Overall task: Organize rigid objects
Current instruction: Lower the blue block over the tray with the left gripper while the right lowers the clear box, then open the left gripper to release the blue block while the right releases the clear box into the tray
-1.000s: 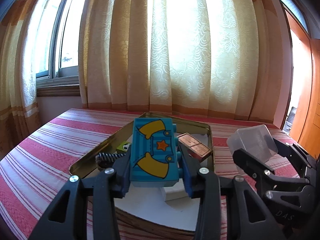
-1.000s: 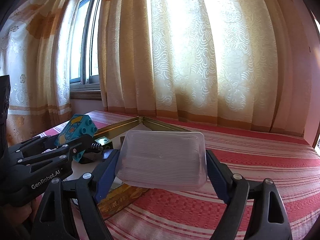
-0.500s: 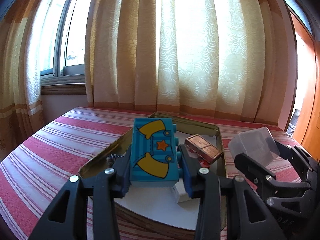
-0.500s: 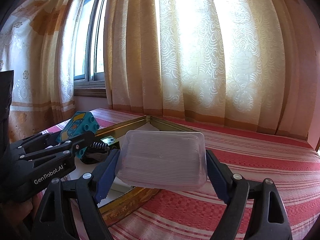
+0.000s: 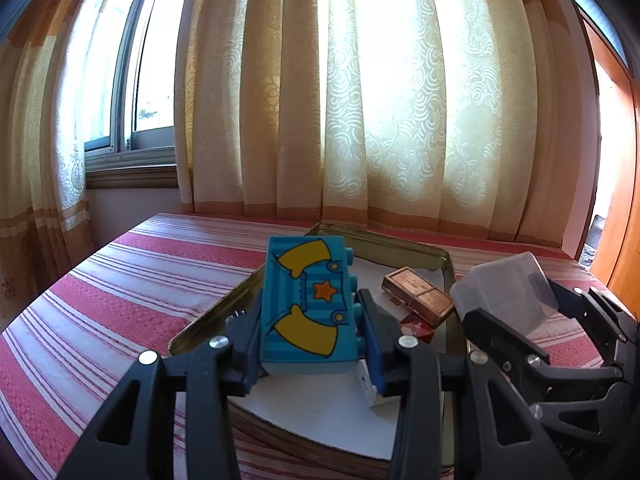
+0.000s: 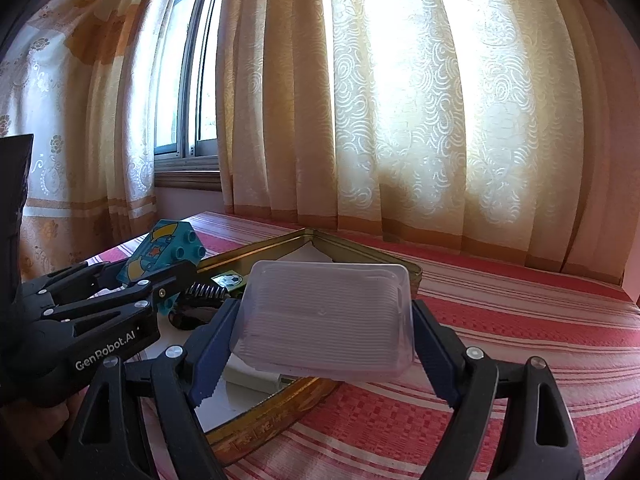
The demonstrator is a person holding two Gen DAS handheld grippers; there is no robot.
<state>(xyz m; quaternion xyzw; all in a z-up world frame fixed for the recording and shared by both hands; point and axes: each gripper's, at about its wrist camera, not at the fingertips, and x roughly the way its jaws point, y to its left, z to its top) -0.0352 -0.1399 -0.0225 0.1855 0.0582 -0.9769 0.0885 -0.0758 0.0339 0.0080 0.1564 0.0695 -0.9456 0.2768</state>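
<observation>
My left gripper is shut on a teal toy brick with yellow shapes and an orange star, held above the gold metal tray. The brick also shows in the right wrist view. My right gripper is shut on a clear plastic box, held above the tray's right rim. That box also shows at the right of the left wrist view.
In the tray lie a brown rectangular case, a small red piece, a white block, a black spring clip and a small green tile. The table has a red striped cloth. Curtains hang behind.
Both grippers have shifted slightly to the left over the tray while they keep hold of their objects. The tray's contents appear further right in the left wrist view.
</observation>
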